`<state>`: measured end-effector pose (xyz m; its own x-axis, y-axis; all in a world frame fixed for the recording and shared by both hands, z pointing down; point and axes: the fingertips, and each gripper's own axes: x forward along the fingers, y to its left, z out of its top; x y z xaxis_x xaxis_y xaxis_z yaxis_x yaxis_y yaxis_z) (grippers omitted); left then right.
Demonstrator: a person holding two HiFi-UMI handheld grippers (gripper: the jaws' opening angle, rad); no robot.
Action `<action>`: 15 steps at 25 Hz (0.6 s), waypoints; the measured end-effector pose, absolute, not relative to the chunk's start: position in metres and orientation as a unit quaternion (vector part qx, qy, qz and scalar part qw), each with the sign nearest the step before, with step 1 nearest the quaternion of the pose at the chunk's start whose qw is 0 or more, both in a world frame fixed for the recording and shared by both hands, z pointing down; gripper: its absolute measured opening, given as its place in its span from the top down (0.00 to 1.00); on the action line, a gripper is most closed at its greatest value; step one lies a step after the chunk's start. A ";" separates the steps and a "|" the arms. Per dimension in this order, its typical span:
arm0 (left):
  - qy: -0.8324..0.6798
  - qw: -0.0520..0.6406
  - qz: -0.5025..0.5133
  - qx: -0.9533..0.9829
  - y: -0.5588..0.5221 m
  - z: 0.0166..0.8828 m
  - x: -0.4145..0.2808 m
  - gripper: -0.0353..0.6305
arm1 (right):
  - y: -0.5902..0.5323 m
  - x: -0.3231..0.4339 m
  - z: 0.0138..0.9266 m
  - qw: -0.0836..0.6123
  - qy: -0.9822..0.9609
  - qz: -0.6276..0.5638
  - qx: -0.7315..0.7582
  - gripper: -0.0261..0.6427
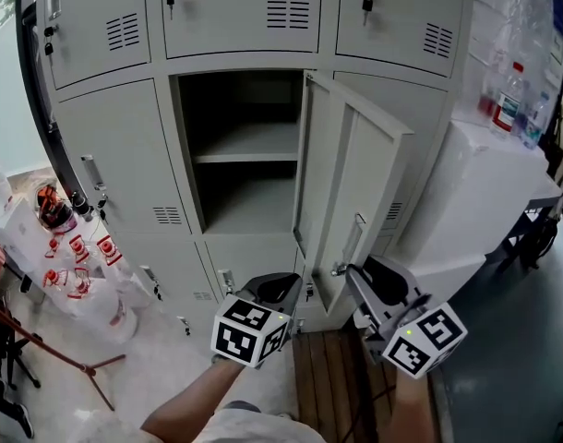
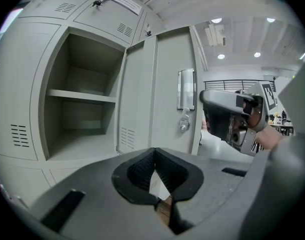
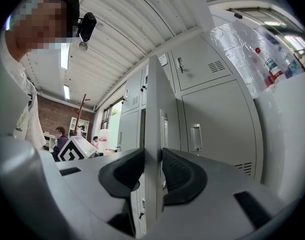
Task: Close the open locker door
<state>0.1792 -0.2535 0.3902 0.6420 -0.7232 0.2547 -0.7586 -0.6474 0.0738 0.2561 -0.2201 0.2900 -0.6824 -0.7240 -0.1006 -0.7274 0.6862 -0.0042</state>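
The grey locker door (image 1: 355,173) of the middle compartment stands swung out to the right, and the two-shelf inside (image 1: 249,164) is bare. My right gripper (image 1: 355,273) sits at the door's free edge just below the handle (image 1: 353,233). In the right gripper view the door's edge (image 3: 152,109) runs up between the two pads, and the right gripper (image 3: 153,170) is shut on it. My left gripper (image 1: 274,289) hovers in front of the lower lockers, left of the door. Its jaws meet at the tips with nothing in them (image 2: 155,151). The left gripper view shows the door (image 2: 167,94) and the right gripper (image 2: 232,119) beside it.
Shut lockers (image 1: 115,155) surround the open one. White sacks with red print (image 1: 78,266) crowd the floor at left, near a red stand leg (image 1: 51,349). A white cabinet (image 1: 485,192) with bottles (image 1: 509,100) stands right. A wooden pallet (image 1: 332,386) lies underfoot.
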 end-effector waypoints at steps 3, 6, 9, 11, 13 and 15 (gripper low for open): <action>-0.417 0.088 0.102 0.899 -0.252 0.392 0.171 0.94 | -0.218 0.248 0.290 0.049 0.919 0.018 -0.391 0.80; -0.424 0.090 0.101 0.896 -0.250 0.392 0.164 0.94 | -0.216 0.237 0.290 0.050 0.923 0.019 -0.380 0.79; -0.430 0.091 0.100 0.893 -0.250 0.392 0.157 0.94 | -0.215 0.228 0.290 0.051 0.928 0.020 -0.369 0.78; -0.435 0.091 0.099 0.890 -0.251 0.393 0.151 0.94 | -0.215 0.223 0.290 0.050 0.930 0.020 -0.364 0.77; -0.439 0.092 0.097 0.888 -0.251 0.392 0.147 0.94 | -0.215 0.218 0.290 0.048 0.932 0.021 -0.359 0.77; -0.443 0.091 0.095 0.887 -0.252 0.391 0.143 0.94 | -0.214 0.213 0.290 0.047 0.934 0.022 -0.354 0.77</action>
